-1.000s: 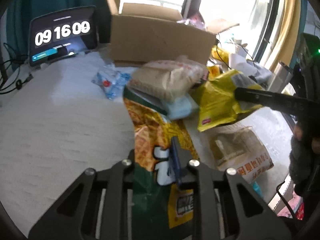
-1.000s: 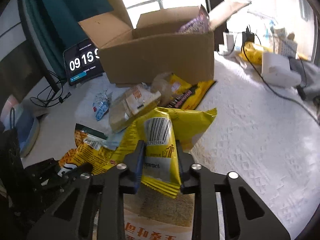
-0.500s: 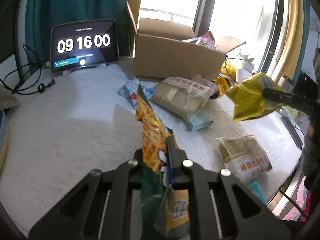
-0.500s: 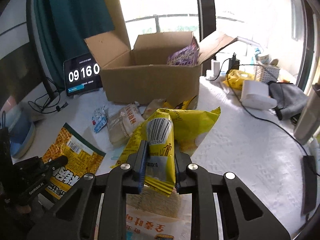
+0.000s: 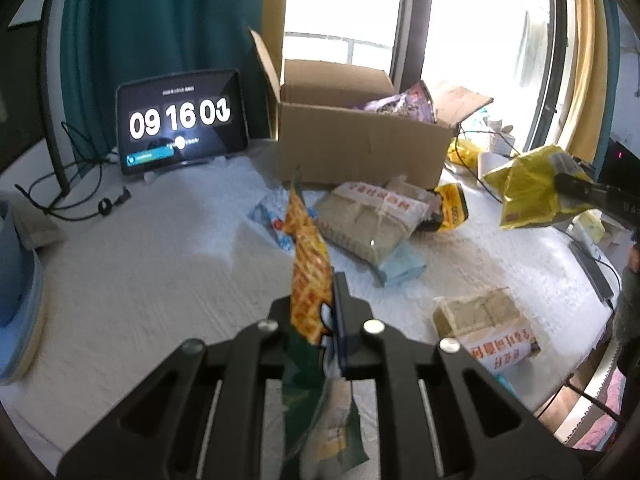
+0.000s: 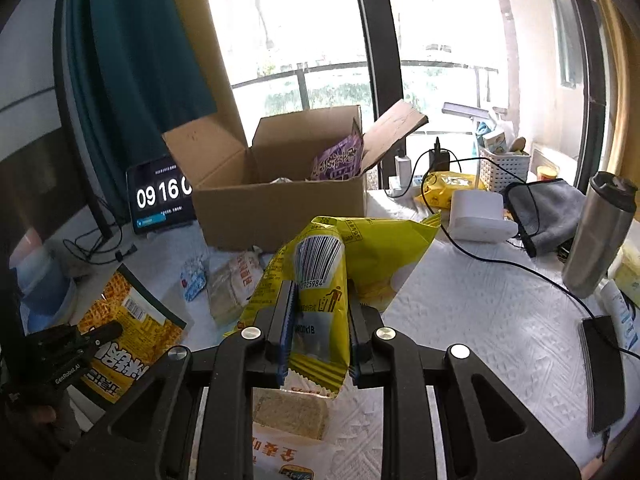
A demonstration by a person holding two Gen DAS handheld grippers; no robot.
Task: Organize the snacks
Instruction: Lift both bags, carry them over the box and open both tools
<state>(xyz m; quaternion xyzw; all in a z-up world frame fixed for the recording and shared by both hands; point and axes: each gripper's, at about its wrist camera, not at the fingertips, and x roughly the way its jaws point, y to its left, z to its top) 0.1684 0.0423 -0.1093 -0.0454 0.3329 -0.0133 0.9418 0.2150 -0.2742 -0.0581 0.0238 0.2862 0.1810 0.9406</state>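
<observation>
My left claw (image 5: 320, 316), at the bottom centre of its view, was clamped tight on an orange waffle-print snack bag (image 5: 308, 280), which stood edge-on and clear of the white table (image 5: 132, 272). My right claw (image 6: 318, 336), low in its own view, was pinched on a yellow snack bag (image 6: 340, 264) with a barcode facing the camera, also lifted off the table. An open cardboard box (image 5: 360, 152) sat in the upper middle of the frame, with a purple packet (image 5: 404, 106) poking out of it. In front of the box lay a beige wrapped pack (image 5: 368, 216) and, at lower right, another paper-wrapped pack (image 5: 488, 332). A tablet clock (image 5: 180, 120) stood at upper left.
</observation>
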